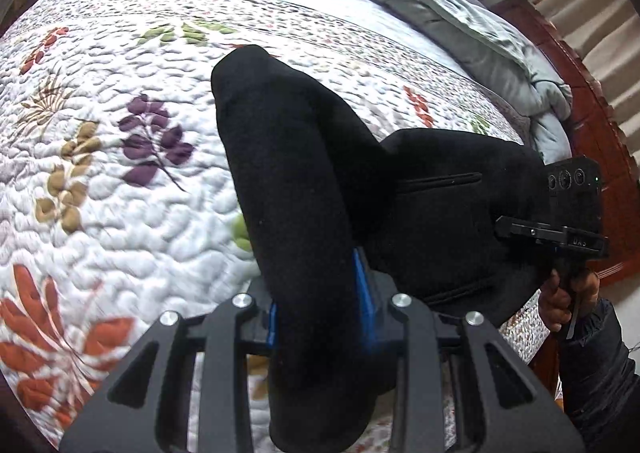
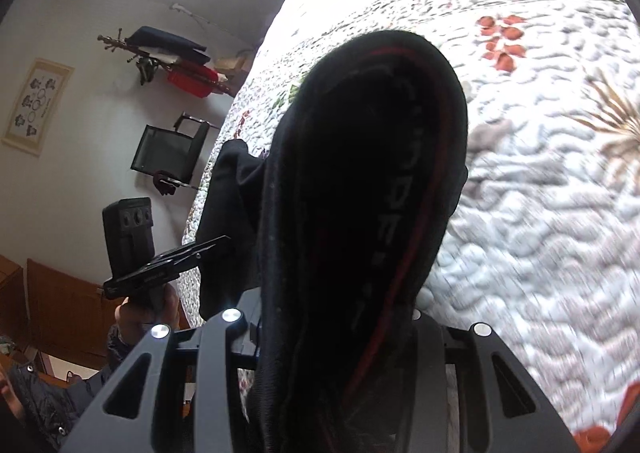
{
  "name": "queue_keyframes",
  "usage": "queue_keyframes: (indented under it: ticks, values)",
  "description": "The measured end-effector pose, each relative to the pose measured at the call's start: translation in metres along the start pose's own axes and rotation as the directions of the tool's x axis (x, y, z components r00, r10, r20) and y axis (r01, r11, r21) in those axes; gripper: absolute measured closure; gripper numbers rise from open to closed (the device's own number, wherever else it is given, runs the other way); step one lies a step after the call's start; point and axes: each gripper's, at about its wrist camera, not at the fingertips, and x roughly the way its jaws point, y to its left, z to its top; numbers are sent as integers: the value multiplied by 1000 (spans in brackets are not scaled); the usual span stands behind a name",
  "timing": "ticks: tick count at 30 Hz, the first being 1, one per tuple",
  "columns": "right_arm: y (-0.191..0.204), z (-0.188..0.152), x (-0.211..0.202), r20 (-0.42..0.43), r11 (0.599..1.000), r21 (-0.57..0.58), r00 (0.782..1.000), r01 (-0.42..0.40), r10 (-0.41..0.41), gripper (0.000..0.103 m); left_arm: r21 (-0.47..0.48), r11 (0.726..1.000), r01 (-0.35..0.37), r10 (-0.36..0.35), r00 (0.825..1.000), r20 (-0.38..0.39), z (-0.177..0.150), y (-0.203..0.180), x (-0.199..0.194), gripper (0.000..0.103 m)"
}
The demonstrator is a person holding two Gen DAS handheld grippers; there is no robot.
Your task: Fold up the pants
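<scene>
I have both grippers clamped on the black pants point(image 1: 304, 189): left gripper point(image 1: 320, 317) at 6 o'clock, right gripper point(image 2: 336, 329) gripping the waistband above the quilt point(image 1: 120, 181).

A white quilted bedspread point(image 1: 120, 181) with leaf prints covers the bed; a pale green duvet point(image 1: 460, 13) lies bunched at two o'clock beside the reddish wooden headboard point(image 1: 580, 101). Around nine o'clock in the right view, a pale wall point(image 2: 80, 157) carries a framed picture point(image 2: 38, 105).
</scene>
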Motion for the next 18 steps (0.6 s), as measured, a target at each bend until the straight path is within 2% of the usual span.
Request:
queue_keyframes:
  ticks: [6, 11, 15, 17, 18]
  values:
    - [-24, 0, 23, -18, 996, 84, 1000, -23, 24, 64, -65, 996, 65, -69, 996, -54, 3, 41, 23, 72]
    - [-47, -4, 32, -15, 990, 127, 998, -63, 65, 62, -98, 987, 129, -132, 991, -32, -10, 62, 31, 66]
    - [-60, -9, 38, -4, 987, 146, 997, -71, 72, 51, -117, 978, 171, -172, 985, 2, -20, 71, 31, 57]
    - [-58, -7, 33, -2, 987, 151, 998, -58, 59, 41, -100, 982, 157, -155, 988, 26, -22, 69, 20, 50]
    - [-54, -4, 29, 6, 988, 150, 999, -37, 36, 38, -93, 985, 142, -139, 989, 42, -24, 71, 11, 43]
